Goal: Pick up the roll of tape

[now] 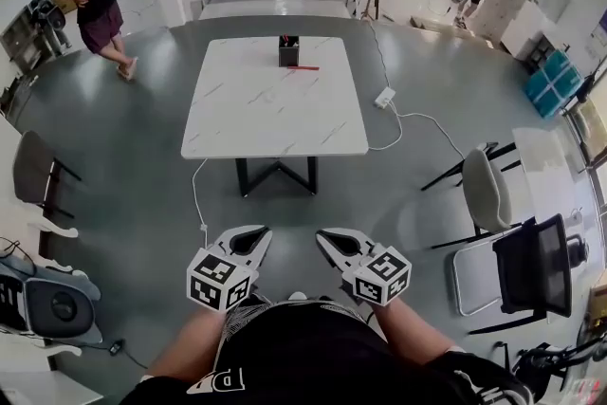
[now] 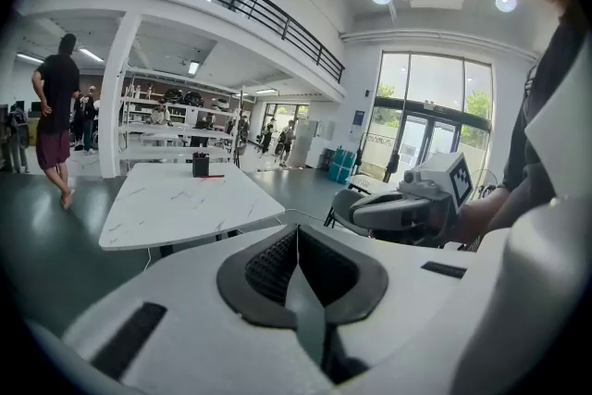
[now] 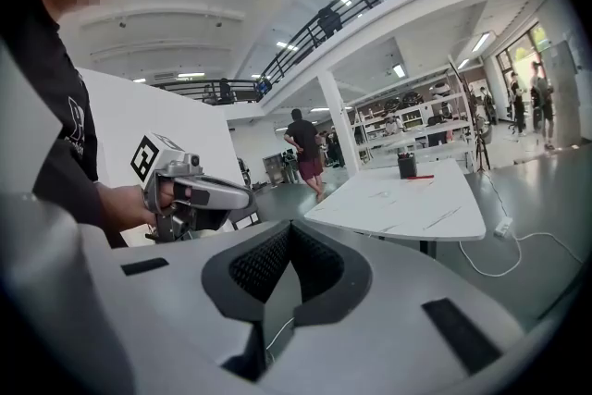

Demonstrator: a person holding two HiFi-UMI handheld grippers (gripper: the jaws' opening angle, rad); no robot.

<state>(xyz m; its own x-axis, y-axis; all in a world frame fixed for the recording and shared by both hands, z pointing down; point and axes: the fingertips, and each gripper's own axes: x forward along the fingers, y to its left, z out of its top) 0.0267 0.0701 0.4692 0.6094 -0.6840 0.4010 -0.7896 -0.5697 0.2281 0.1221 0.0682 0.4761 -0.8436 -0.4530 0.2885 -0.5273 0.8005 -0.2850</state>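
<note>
Ahead, dark holder [image 1: 288, 50] upright on table [image 1: 275, 114]

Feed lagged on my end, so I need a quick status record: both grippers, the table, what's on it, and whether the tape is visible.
left gripper: jaws together, nothing held
right gripper: jaws together, nothing held
table: white, ahead of both grippers, well apart from them
on table: dark box with a red item beside it, at the far end
roll of tape: cannot be made out from here
</note>
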